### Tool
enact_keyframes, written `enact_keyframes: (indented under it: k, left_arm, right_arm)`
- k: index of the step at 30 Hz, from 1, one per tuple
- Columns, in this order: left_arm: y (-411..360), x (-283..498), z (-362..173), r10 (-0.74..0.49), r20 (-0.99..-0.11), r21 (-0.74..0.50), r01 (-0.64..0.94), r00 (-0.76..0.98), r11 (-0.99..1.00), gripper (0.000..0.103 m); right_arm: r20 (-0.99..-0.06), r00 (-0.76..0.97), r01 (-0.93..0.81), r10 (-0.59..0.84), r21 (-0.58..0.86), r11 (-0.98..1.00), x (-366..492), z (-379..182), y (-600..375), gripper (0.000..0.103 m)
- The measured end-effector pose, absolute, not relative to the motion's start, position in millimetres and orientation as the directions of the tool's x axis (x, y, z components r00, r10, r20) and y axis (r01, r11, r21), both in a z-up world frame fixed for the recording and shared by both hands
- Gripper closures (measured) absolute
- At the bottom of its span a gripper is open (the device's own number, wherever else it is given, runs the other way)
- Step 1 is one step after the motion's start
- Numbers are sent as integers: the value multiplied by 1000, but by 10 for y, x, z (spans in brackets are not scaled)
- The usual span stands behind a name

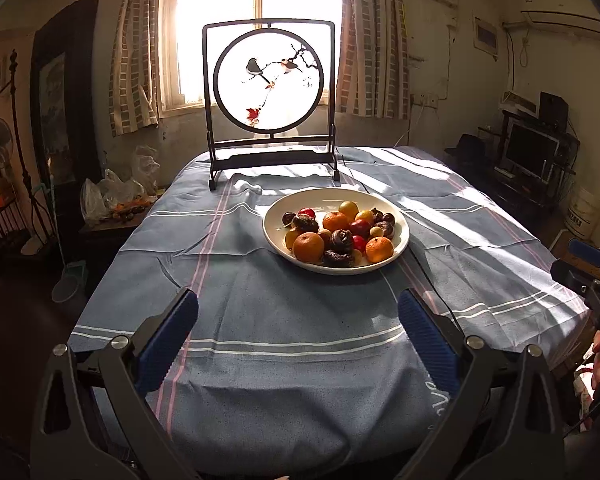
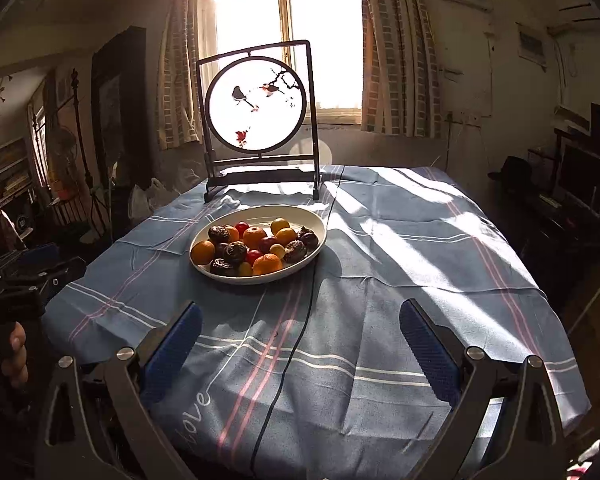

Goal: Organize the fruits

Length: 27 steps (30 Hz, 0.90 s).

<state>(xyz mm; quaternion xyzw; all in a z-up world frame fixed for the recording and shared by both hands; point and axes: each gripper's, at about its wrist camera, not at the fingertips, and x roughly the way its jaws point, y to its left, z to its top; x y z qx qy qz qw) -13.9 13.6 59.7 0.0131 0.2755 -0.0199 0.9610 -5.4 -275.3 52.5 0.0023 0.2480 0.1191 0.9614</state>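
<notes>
While both grippers hang back at the near edge of the surface (image 1: 260, 320), draped in a blue-grey striped cloth, the left gripper (image 1: 298, 316) and right gripper (image 2: 300, 320) each show blue-padded fingers (image 1: 168, 336) spread wide, holding nothing

Container: one shallow round cream ceramic plate (image 1: 396, 216), mid-surface, in front of a dark-framed round bird-painting screen (image 1: 269, 80)

Contents: mixed fruits (image 1: 336, 236) piled together, unsorted: orange mandarins (image 1: 308, 246), small red fruits (image 1: 359, 227), small yellow fruits (image 1: 348, 209), dark wrinkled brown fruits (image 1: 342, 240). None lies on the cloth

Risks, as judgement:
- round fruits packed close; taking one may set neighbours rolling over the low rim
- wrinkled dark fruits look soft; a hard squeeze could crush them
- thin black cable (image 2: 296, 344) runs beside the plate and could snag a gripper
- strong backlight hides the small fruits' edges
</notes>
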Motion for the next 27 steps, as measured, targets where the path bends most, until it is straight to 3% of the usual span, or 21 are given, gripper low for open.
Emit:
enact_keyframes:
  k: [12,27]
  left_arm:
    - [159,-292,709,26,-481,31,-12,876,999,5]
    - [156,-229,638,28,-518,55,0,855,998,5]
  right_arm:
    - [-454,861,-228,227,53,972,-238,556,-2805,3]
    - [-482,848,-214,222,73,974,-158,484,-2844,3]
